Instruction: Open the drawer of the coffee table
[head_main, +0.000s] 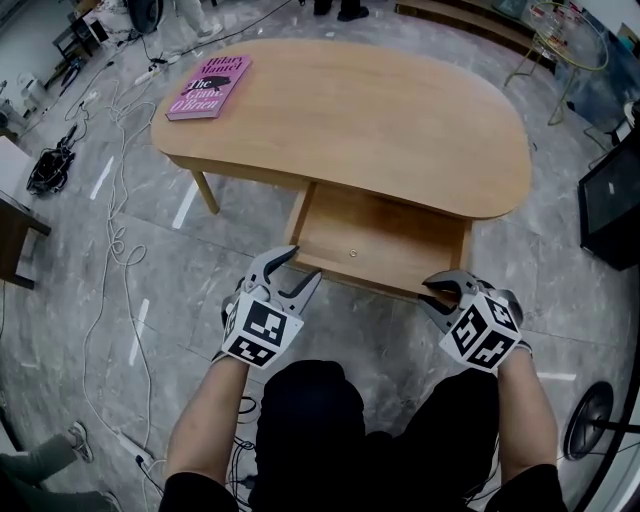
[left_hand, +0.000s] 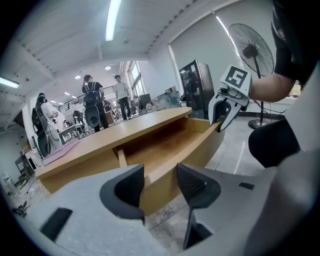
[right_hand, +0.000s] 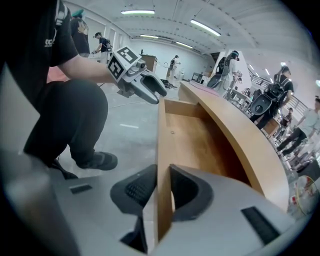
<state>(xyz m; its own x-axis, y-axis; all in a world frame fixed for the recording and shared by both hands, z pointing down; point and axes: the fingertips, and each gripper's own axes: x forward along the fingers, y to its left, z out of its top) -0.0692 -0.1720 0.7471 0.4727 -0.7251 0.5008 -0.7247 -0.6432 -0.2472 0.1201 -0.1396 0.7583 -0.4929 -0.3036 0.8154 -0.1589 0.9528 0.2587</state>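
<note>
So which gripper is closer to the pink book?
Left. The left gripper is at the left corner of the drawer front, the side where the pink book lies; the right gripper clamps its opposite end.

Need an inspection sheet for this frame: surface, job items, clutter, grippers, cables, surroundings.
Surface: wooden coffee table top, bare apart from one book.
Job's things: drawer pulled out; one small round item on its floor, too small to identify.
Clutter: pink book at the top's far left end.
Grippers: left gripper open, corner of the drawer front between its jaws, pads not pressing; right gripper shut on the drawer front near the other end.
Cables: white cables loose on the floor left of the table.
Surroundings: grey tiled floor, standing fan, people in the background.
</note>
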